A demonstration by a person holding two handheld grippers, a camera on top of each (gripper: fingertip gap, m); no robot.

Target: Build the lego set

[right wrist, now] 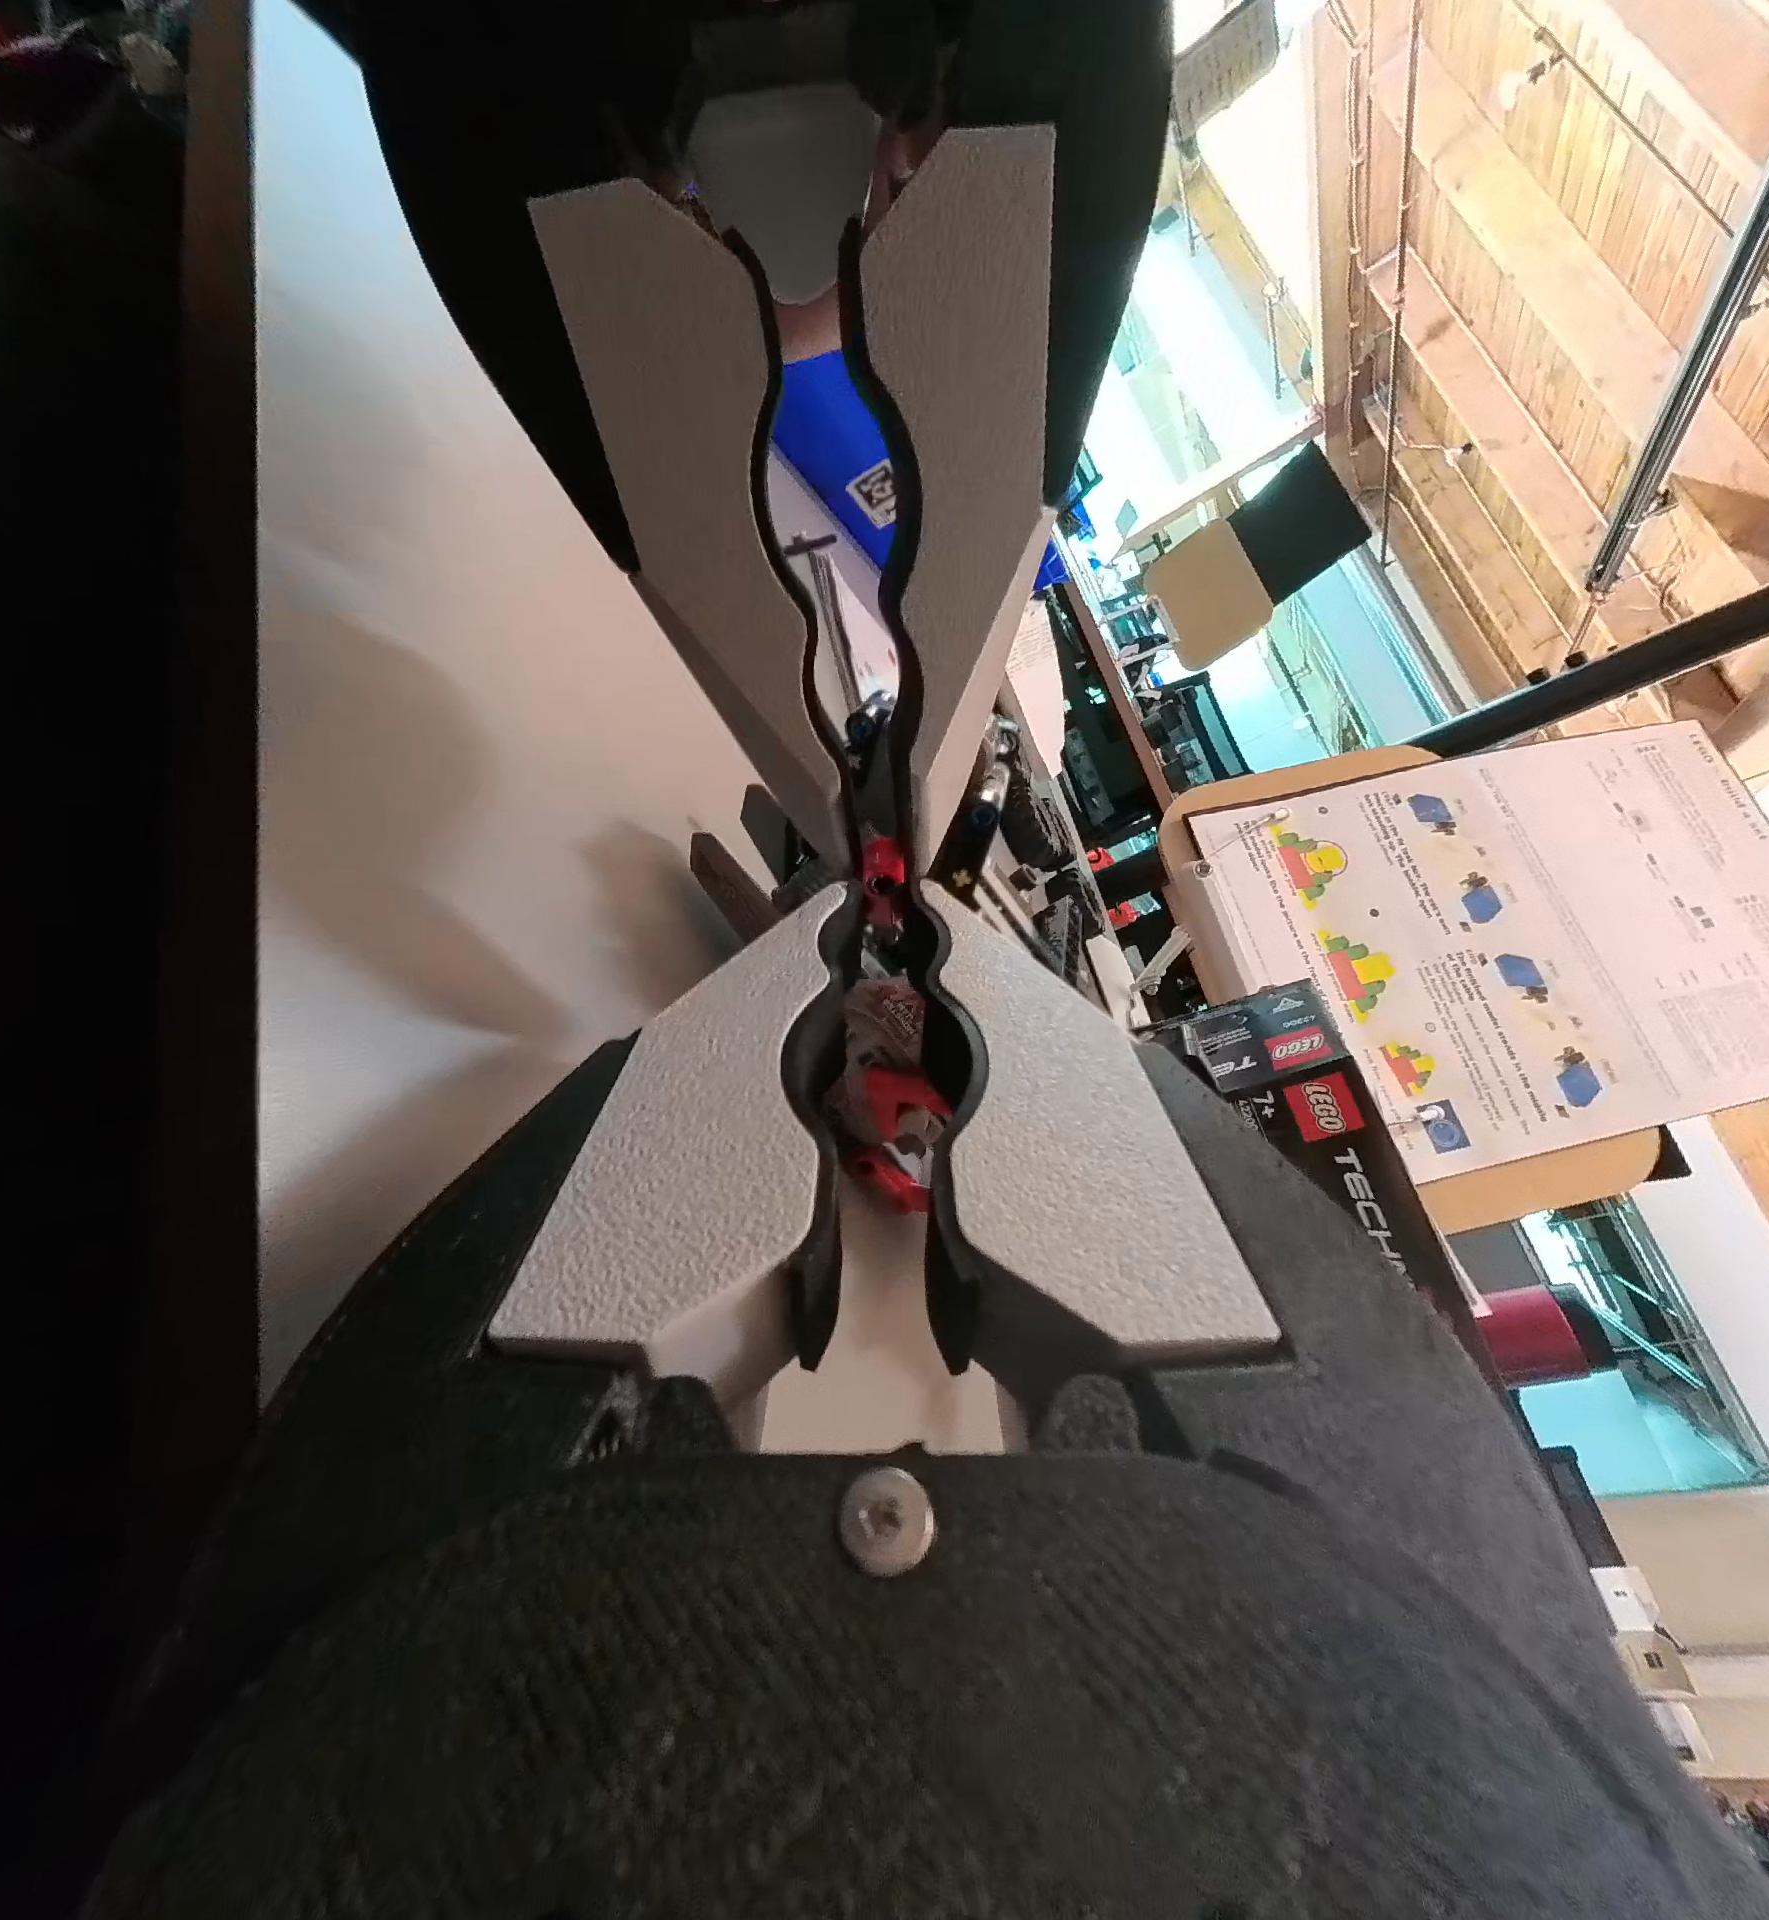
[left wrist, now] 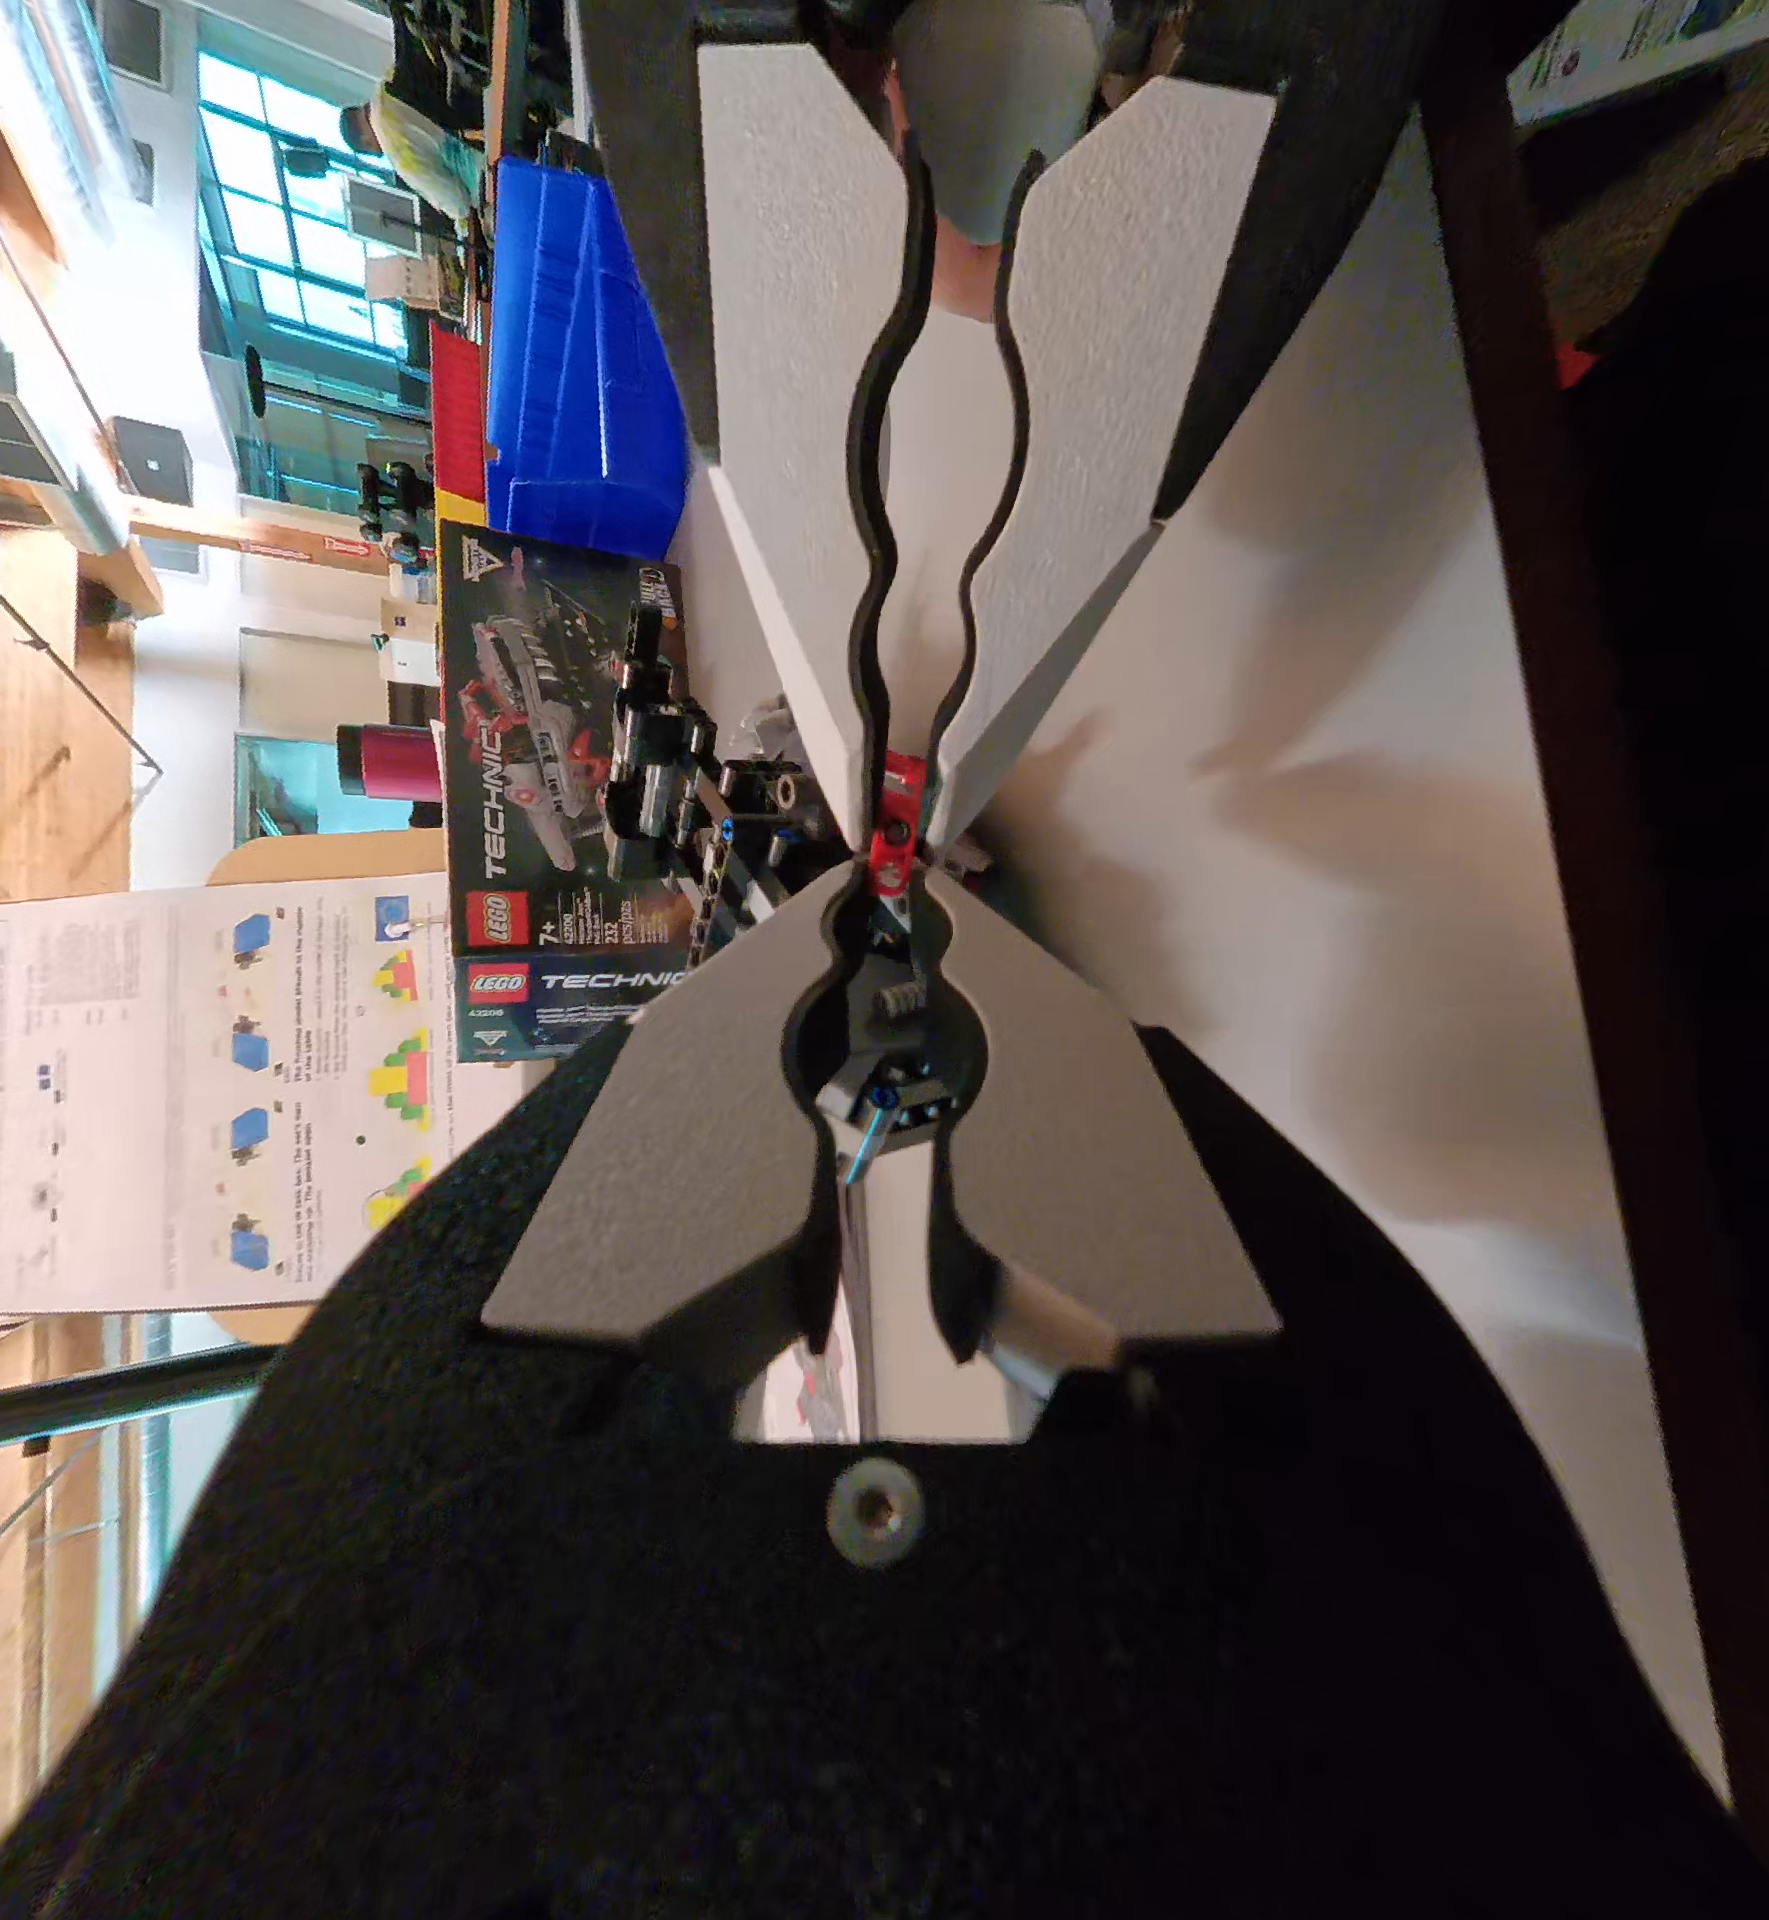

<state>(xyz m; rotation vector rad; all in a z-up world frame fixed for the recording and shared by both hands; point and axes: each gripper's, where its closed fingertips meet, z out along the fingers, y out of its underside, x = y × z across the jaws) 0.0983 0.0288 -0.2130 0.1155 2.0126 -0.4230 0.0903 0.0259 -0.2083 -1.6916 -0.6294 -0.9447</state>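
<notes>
My two grippers meet tip to tip over the white table (left wrist: 1327,987). In the left wrist view, my left gripper (left wrist: 895,883) comes from the bottom and is shut on the dark Technic model (left wrist: 672,790), whose spring part shows between its fingers. My right gripper (left wrist: 903,816) comes from the top, shut on a small red piece (left wrist: 901,805) pressed against the model's end. In the right wrist view, my right gripper (right wrist: 885,914) holds the red piece (right wrist: 882,873), and the left gripper (right wrist: 880,831) faces it with the model (right wrist: 1005,821) behind.
The Lego box (left wrist: 547,790) lies beside the model, with a blue bin (left wrist: 579,343) and a dark red bottle (left wrist: 386,764) near it. An instruction sheet (right wrist: 1482,935) stands on a board. Loose red and grey pieces (right wrist: 890,1101) lie below my right gripper.
</notes>
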